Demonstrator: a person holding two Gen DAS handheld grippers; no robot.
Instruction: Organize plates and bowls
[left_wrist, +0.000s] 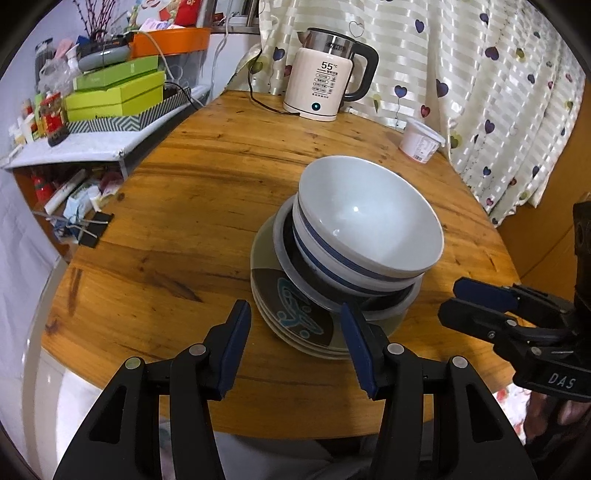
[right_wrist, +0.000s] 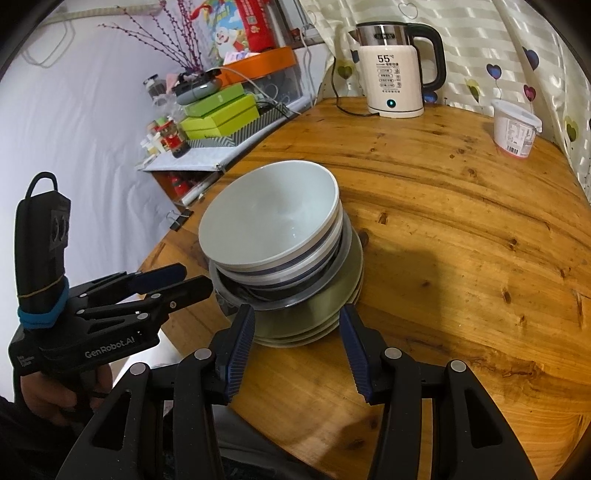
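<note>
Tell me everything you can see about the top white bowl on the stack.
The top white bowl looks like glossy ceramic, plain inside, empty, upright but tilted. It nests in a second bowl with blue bands, above a dark, pale-rimmed dish and a pile of plates on the wooden table. No gripper touches it.

stack of plates and bowls (left_wrist: 347, 258) sits near the front edge of the round wooden table (left_wrist: 207, 206), blocking the middle. left gripper (left_wrist: 295, 343) open just short of the stack, nothing between its jaws; right gripper (right_wrist: 297, 347) likewise. bare wood left of the stack and a wide bare stretch to its right (right_wrist: 461, 258). far side: kettle (left_wrist: 325, 77) with cord (left_wrist: 266, 105) trailing on the table, white tub (left_wrist: 421, 140) by the curtain (left_wrist: 480, 92). cluttered shelf (left_wrist: 92, 147) crowds the left rim, binder clip (left_wrist: 92, 232) at the edge.
</note>
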